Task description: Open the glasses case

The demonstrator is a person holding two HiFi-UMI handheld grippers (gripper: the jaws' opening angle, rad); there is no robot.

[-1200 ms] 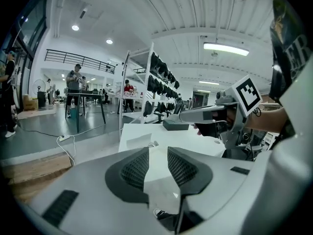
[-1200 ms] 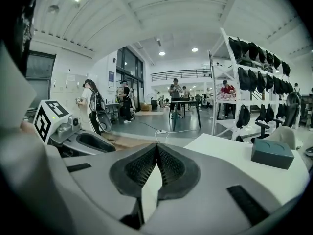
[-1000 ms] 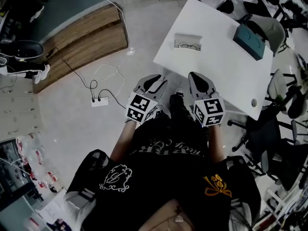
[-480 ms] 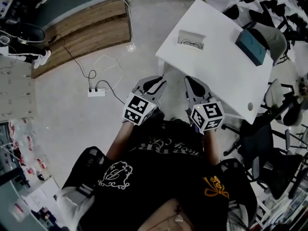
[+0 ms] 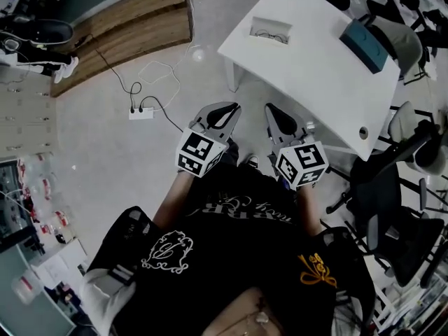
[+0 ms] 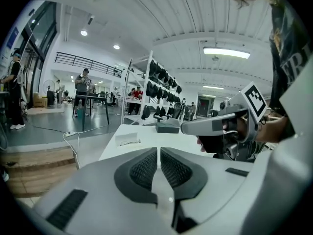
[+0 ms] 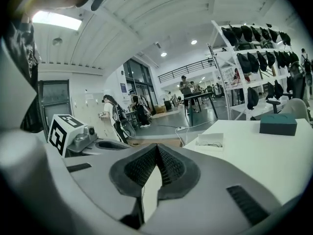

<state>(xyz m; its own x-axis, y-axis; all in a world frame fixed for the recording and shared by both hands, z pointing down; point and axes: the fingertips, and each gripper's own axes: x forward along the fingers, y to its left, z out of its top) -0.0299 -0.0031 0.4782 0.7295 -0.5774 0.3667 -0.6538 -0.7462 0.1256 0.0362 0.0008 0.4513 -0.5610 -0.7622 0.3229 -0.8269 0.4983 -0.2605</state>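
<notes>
At the far right of the room stands a white counter (image 5: 315, 75). Near its edge, the left hand-held gripper (image 5: 224, 109) has just been closing to a narrow slit with nothing between its jaws. The right hand-held gripper (image 5: 273, 110) is closed and empty. The teal glasses case (image 5: 364, 44) lies at the counter's far right, well apart from both. A small tray (image 5: 269, 31) holding spectacles sits at the far left.
</notes>
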